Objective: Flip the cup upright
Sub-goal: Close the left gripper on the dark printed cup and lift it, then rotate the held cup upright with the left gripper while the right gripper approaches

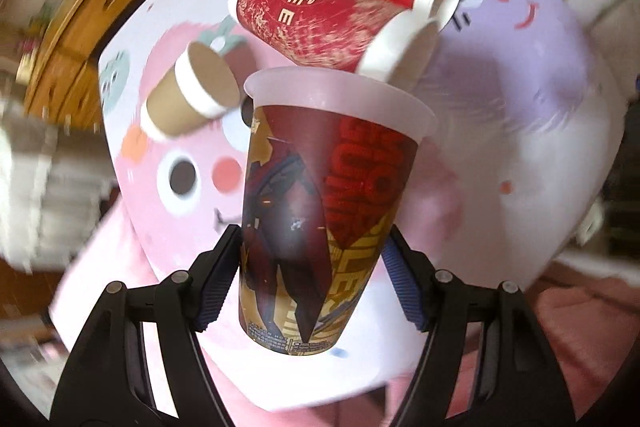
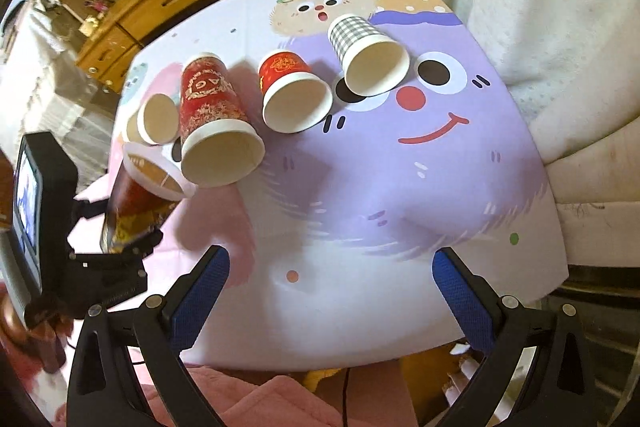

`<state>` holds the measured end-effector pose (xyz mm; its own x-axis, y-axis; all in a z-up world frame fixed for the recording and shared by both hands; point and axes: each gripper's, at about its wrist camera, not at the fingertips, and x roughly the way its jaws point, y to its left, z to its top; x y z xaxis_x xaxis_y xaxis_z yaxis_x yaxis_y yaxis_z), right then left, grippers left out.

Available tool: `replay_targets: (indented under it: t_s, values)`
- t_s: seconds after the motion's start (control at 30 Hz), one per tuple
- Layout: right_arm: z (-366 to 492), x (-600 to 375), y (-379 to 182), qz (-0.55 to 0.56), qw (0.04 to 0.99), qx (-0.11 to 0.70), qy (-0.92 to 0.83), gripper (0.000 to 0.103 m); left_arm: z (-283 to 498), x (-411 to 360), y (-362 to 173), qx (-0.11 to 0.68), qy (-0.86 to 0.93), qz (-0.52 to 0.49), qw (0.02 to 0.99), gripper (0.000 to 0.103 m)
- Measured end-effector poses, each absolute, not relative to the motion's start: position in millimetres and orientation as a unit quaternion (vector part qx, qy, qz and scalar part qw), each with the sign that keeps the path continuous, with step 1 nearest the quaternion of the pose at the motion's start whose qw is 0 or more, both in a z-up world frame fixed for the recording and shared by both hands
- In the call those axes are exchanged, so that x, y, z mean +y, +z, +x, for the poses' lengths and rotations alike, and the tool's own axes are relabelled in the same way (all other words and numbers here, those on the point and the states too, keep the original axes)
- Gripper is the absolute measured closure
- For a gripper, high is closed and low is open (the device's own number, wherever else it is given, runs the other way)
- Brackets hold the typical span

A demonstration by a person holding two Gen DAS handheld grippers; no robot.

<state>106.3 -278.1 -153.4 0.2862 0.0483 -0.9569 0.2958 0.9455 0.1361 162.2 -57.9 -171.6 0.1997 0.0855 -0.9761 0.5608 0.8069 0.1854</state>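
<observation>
Left tongs (image 1: 310, 279) are clamped on the printed plastic cup (image 1: 320, 211), rim up, looks lifted off the bench (image 2: 360, 187), though it's blurry. Right tongs (image 2: 330, 287) hang wide apart over the bench. Four paper cups lie sideways, including the tall red cup (image 2: 212, 123).

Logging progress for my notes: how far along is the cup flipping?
Done: nothing stands upright on the table yet. In hand: the left gripper holds a printed cup. Left: four cups, including the checked one, lie on their sides. The right gripper is open.
</observation>
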Motion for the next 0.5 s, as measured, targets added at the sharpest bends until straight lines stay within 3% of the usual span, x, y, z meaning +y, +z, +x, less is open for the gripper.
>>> replay_targets:
  t_s: [0.23, 0.5]
  values:
    - [75.4, -321.6, -146.4, 0.174, 0.788, 0.589, -0.045, 0.000, 137.5, -78.8, -153.8, 0.644, -0.132, 0.121, 0.744, 0.035]
    - [45.7, -365.0, -147.1, 0.191, 0.779, 0.596, -0.037, 0.000, 102.5, -108.7, -168.5, 0.644, -0.109, -0.032, 0.756, 0.035]
